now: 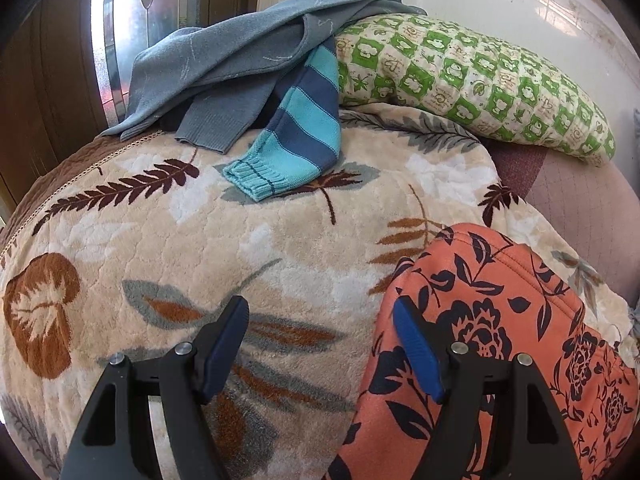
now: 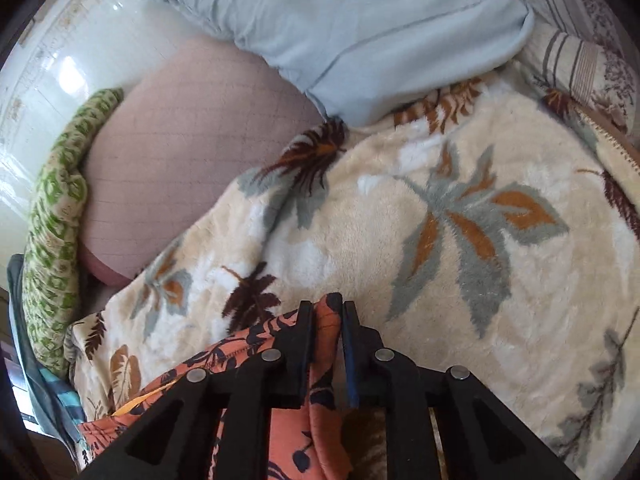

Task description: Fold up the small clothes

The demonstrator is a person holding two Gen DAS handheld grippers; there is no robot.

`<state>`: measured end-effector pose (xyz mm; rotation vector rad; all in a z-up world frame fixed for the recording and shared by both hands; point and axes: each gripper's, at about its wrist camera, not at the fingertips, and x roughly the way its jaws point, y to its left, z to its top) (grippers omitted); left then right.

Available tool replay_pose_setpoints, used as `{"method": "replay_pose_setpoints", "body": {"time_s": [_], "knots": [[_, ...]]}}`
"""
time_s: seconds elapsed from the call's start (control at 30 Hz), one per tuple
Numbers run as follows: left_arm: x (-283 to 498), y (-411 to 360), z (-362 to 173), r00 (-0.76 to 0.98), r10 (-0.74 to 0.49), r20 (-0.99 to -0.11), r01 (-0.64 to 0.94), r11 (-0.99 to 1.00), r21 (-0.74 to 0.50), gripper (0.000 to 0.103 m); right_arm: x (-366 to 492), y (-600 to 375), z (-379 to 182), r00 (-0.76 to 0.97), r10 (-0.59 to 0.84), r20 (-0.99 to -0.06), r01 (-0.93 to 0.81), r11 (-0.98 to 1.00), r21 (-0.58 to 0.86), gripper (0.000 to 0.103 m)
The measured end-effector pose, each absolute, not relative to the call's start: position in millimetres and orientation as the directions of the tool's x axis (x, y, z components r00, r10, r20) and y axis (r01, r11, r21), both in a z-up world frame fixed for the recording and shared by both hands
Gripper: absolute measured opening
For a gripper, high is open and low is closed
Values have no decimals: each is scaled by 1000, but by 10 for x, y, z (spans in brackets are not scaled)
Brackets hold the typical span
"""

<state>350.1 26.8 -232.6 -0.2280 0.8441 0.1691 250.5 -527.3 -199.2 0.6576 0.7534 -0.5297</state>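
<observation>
An orange garment with a dark floral print (image 1: pixel 492 344) lies on the cream leaf-patterned blanket (image 1: pixel 240 240) at the lower right of the left wrist view. My left gripper (image 1: pixel 320 308) is open and empty; its right finger (image 1: pixel 416 352) sits over the garment's left edge. In the right wrist view my right gripper (image 2: pixel 327 308) is shut on a fold of the orange garment (image 2: pixel 320 424), which hangs bunched between and below the fingers over the blanket (image 2: pixel 400 240).
A pile of grey knitwear (image 1: pixel 240 60) and a blue striped sweater sleeve (image 1: pixel 296 136) lies at the back. A green patterned pillow (image 1: pixel 480 84) and pink mattress (image 2: pixel 192 140) sit by the wall. A pale blue pillow (image 2: pixel 352 32) lies beyond the blanket.
</observation>
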Motion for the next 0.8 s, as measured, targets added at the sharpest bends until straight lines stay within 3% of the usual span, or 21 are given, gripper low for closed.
{"method": "replay_pose_setpoints", "body": {"time_s": [0.1, 0.27, 0.47, 0.67, 0.73, 0.8], "knots": [[3453, 365, -2269, 658, 59, -751, -253, 956, -146, 75, 2241, -5007, -1788, 641, -218, -736, 586, 757, 287, 17], [3292, 417, -2175, 670, 54, -740, -252, 955, -158, 75, 1913, -4240, -1958, 669, -2, -743, 398, 846, 356, 17], [3045, -3, -2064, 692, -27, -722, -76, 991, -110, 75, 1920, -3257, -2202, 630, 165, -759, 182, 919, 351, 17], [2968, -427, -2238, 636, -44, -771, 86, 996, 14, 80, 2052, -2778, -2322, 599, 218, -771, 63, 946, 317, 17], [3053, -365, -2393, 605, 35, -795, 46, 996, 79, 80, 2075, -2658, -2460, 544, 194, -816, 45, 965, 259, 18], [3148, -131, -2513, 581, 32, -814, -18, 999, 27, 91, 1997, -2609, -2508, 557, 174, -812, 14, 976, 218, 18]]}}
